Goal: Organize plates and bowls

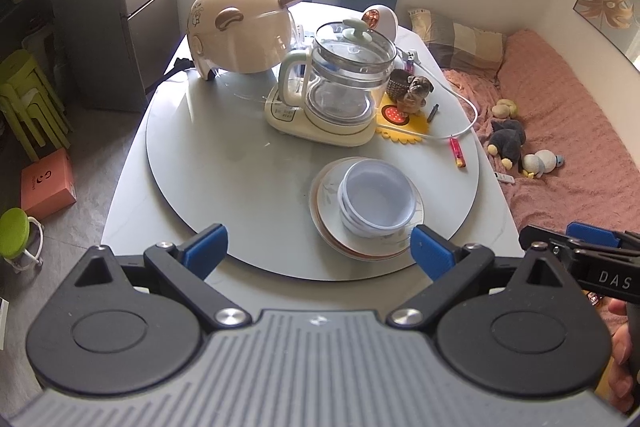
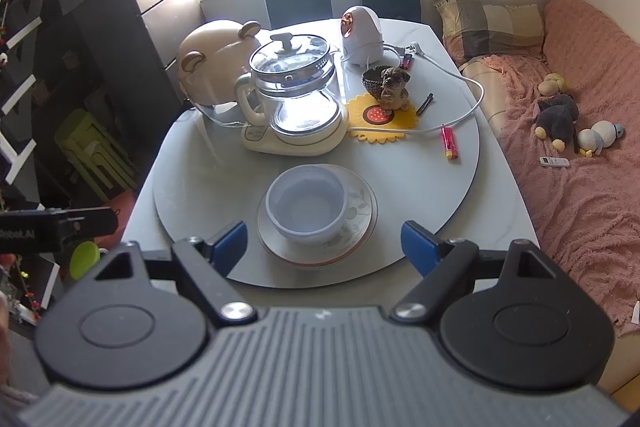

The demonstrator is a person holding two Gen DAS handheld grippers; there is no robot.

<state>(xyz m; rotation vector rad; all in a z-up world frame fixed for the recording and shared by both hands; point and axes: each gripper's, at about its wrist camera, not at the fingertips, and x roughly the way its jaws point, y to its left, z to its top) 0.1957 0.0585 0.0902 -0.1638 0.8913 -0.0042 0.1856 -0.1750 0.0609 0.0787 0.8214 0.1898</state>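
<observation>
White bowls sit nested on a stack of flower-patterned plates near the front of the grey turntable. My left gripper hangs open just in front of the stack, its blue pads wide apart and holding nothing. Over the table's front edge my right gripper is open too, with the stack just beyond its fingertips and nothing between them. The right gripper also shows at the right edge of the left wrist view.
Behind the stack stand a glass kettle on its base, a beige helmet, a dog figurine on a yellow mat, a white cable and a red lighter. A pink-covered sofa lies right.
</observation>
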